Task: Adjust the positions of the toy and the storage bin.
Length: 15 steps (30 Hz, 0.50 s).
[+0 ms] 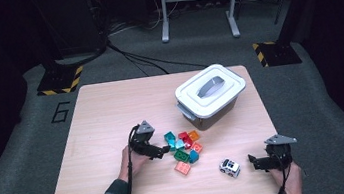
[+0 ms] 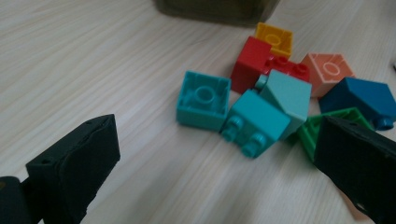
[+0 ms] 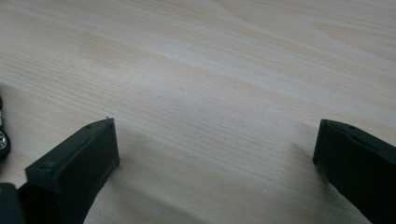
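Bin (image 1: 211, 96): upper right of table (image 1: 106, 110).
Blocks (image 1: 185, 146): centre, below bin.
Toy car (image 1: 229, 167): lower right of blocks.

— What colours are the blocks?
— Two teal blocks (image 2: 204, 100), a red one (image 2: 254, 60), a yellow one (image 2: 275, 38), a salmon one (image 2: 329, 71), a dark blue one (image 2: 362, 97) and a green one (image 2: 327, 123).
— The rest?
— A pale wood-grain table (image 1: 107, 115), a white toy car (image 1: 229, 167) with dark markings, and a box with a white lid (image 1: 209, 89) and grey handle. Both grippers have black jaws.
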Available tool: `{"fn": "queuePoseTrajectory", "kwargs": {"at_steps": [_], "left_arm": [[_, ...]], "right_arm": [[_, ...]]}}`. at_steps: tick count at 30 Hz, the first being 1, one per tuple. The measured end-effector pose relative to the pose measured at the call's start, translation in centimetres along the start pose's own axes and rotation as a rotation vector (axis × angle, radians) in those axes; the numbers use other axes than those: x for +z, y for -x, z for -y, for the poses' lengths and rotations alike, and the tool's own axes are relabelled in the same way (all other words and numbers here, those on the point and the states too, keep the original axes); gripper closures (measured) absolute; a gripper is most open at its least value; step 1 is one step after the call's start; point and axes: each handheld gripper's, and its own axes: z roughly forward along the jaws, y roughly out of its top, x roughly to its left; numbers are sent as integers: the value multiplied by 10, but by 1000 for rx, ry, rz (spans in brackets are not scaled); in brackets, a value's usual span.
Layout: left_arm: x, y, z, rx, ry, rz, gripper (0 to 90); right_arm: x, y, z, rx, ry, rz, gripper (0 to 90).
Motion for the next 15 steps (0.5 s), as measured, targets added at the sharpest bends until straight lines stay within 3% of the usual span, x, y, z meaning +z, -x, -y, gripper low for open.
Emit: {"fn": "queuePoseTrajectory", "kwargs": {"at_steps": [1, 3, 6, 10, 15], "left_arm": [[10, 2, -5, 19, -10, 28, 1], [18, 4, -10, 29, -20, 41, 1], [26, 6, -13, 14, -31, 61, 1], [38, 10, -15, 31, -70, 88, 3], [42, 14, -13, 26, -92, 141, 22]], "right_arm": [[0, 0, 0, 0, 0, 0, 0], [0, 0, 0, 0, 0, 0, 0], [0, 0, 0, 0, 0, 0, 0], [0, 0, 0, -3, 1, -1, 0], [0, 0, 0, -4, 1, -1, 0]]}}
